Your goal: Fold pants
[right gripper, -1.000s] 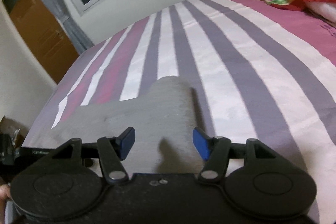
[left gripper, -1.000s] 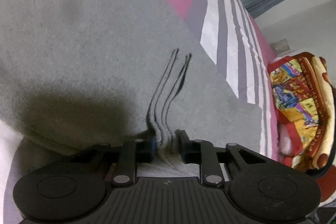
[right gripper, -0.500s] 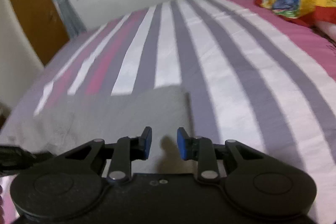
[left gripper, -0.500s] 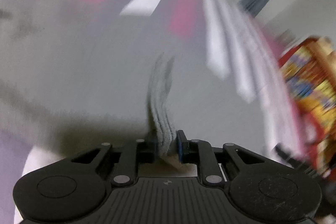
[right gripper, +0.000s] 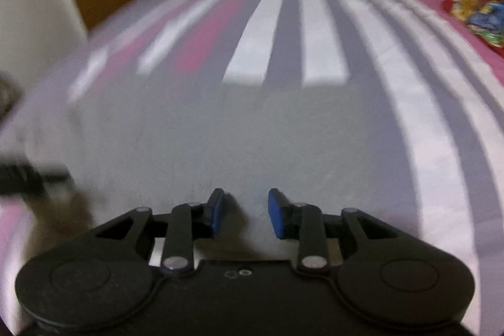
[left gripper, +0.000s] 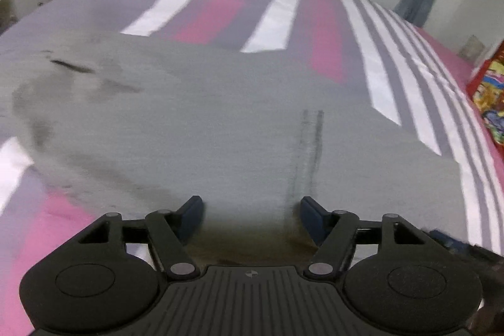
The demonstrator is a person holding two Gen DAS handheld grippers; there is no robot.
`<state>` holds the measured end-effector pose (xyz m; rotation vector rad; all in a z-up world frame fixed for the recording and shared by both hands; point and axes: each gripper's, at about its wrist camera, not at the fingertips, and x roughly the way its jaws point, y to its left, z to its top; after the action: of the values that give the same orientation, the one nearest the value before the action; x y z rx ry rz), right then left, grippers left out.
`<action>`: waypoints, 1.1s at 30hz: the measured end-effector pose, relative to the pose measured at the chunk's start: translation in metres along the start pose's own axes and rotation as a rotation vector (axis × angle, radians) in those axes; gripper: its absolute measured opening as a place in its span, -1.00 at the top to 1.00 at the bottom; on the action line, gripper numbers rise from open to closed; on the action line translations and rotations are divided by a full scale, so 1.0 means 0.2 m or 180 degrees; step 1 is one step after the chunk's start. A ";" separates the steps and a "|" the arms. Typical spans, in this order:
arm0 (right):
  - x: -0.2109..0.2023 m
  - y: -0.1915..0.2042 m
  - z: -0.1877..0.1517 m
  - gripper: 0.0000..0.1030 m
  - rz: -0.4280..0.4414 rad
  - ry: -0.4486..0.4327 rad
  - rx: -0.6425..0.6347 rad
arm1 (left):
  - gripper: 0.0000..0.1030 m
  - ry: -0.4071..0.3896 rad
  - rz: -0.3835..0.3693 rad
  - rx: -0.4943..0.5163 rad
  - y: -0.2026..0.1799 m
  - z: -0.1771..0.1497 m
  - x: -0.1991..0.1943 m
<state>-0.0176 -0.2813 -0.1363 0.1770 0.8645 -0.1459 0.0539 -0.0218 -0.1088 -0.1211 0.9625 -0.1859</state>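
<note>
Both units are built pretty much the same: matte black plastic all over, two big round discs at the bottom corners, and silver rivets where the linkage arms pivot. The left claw (left gripper: 250,216) is fitted with dark navy pads, and its housing is ribbed, with a tiny round crosshair mark at the top centre. The right claw (right gripper: 245,213) is tipped with brighter blue pads, and two small rings are set into its smoother housing.
</note>
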 end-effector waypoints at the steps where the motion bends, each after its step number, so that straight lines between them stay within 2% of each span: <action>1: 0.00 0.03 0.00 0.37 -0.0064 -0.0031 -0.0088 | -0.32 -0.0028 0.0039 -0.0010 0.03 0.00 -0.02; 2: -0.01 0.05 0.00 0.37 -0.0061 -0.0028 -0.0100 | -0.32 -0.0064 0.0094 -0.0013 0.06 0.01 -0.05; 4: -0.05 0.05 0.03 0.40 0.0176 -0.0075 0.0075 | -0.33 -0.0117 0.0182 -0.0029 0.15 0.03 -0.08; 7: -0.08 0.11 0.07 0.35 0.0291 -0.0178 0.0075 | -0.54 -0.0162 0.0324 -0.0218 0.30 0.04 -0.12; 10: -0.06 0.17 0.09 0.36 0.0387 -0.0144 0.0019 | -0.60 -0.0200 0.0384 -0.0536 0.47 0.05 -0.13; 13: -0.05 0.22 0.07 0.37 0.0425 -0.0070 -0.0008 | -0.62 -0.0206 0.0401 -0.1041 0.68 0.04 -0.11; 16: -0.02 0.22 0.05 0.37 0.0412 -0.0006 0.0001 | -0.64 -0.0111 0.0189 -0.1715 0.92 -0.01 -0.02; 18: -0.03 0.24 0.03 0.37 0.0403 -0.0011 0.0012 | -0.64 -0.0175 -0.0170 -0.2095 1.03 -0.05 0.04; 20: -0.02 0.24 0.03 0.37 0.0401 -0.0001 0.0021 | -0.64 -0.0189 -0.0372 -0.2326 1.09 -0.07 0.12; 22: -0.02 0.24 0.03 0.37 0.0401 0.0007 0.0039 | -0.63 -0.0256 -0.0531 -0.2396 1.12 -0.07 0.17; 24: 0.00 0.23 0.03 0.37 0.0398 0.0009 0.0043 | -0.41 -0.0340 -0.0643 -0.2449 1.14 -0.05 0.22; 26: 0.00 0.23 0.03 0.37 0.0383 -0.0003 0.0037 | 0.02 -0.0350 -0.0656 -0.2535 1.16 -0.03 0.28; 27: 0.01 0.23 0.03 0.37 0.0373 -0.0010 0.0040 | 0.17 -0.0353 -0.0660 -0.2593 1.18 -0.03 0.31; 28: 0.00 0.23 0.03 0.37 0.0361 -0.0014 0.0043 | 0.47 -0.0346 -0.0637 -0.2639 1.19 -0.03 0.34; 30: 0.00 0.24 0.04 0.37 0.0324 -0.0034 0.0034 | 0.56 -0.0356 -0.0664 -0.2711 1.19 -0.04 0.36; 33: -0.02 0.24 0.07 0.37 0.0265 -0.0099 -0.0013 | 0.65 -0.0498 -0.0525 -0.2431 1.12 -0.01 0.30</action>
<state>-0.0004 -0.2364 -0.1207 0.2062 0.8251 -0.0690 0.1087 0.1837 -0.1998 -0.9054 0.8252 0.0496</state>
